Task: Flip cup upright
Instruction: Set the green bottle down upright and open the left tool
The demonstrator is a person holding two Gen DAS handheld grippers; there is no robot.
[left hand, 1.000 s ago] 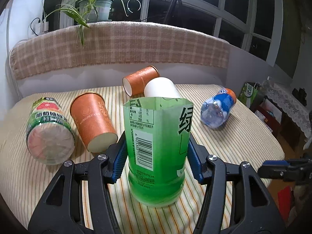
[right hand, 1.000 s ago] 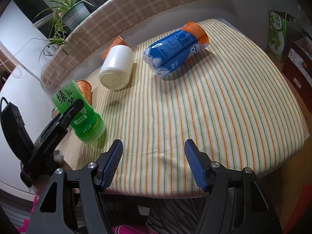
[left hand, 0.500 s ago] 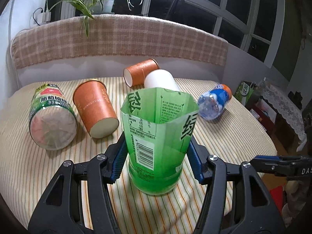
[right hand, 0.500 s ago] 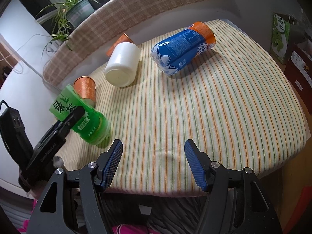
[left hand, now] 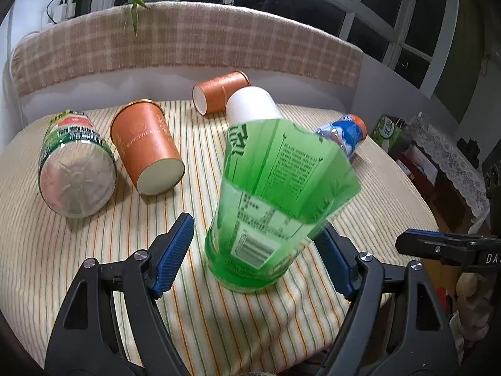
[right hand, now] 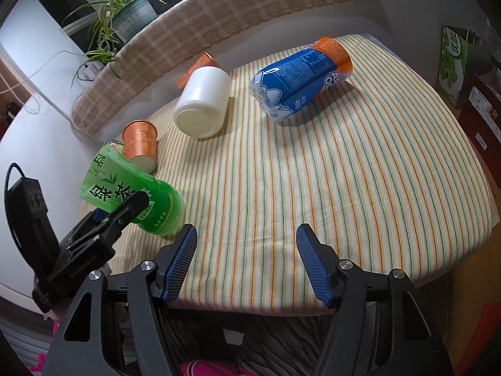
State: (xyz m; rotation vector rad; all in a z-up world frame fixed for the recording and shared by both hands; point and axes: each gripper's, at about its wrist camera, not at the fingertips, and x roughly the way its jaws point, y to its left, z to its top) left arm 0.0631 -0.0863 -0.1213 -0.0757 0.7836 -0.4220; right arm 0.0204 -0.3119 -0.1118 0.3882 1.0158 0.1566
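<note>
Left to right: a ribbed clear jar (left hand: 76, 169) and a smooth orange paper cup (left hand: 147, 147) lie on their sides. The left gripper (left hand: 255, 255), clamped half a second ago, now stands open around the green cut-bottle cup (left hand: 269, 206), upright near the striped cloth's (left hand: 94, 250) front edge: placement looks done. The right gripper (right hand: 245, 261) is open, empty.
</note>
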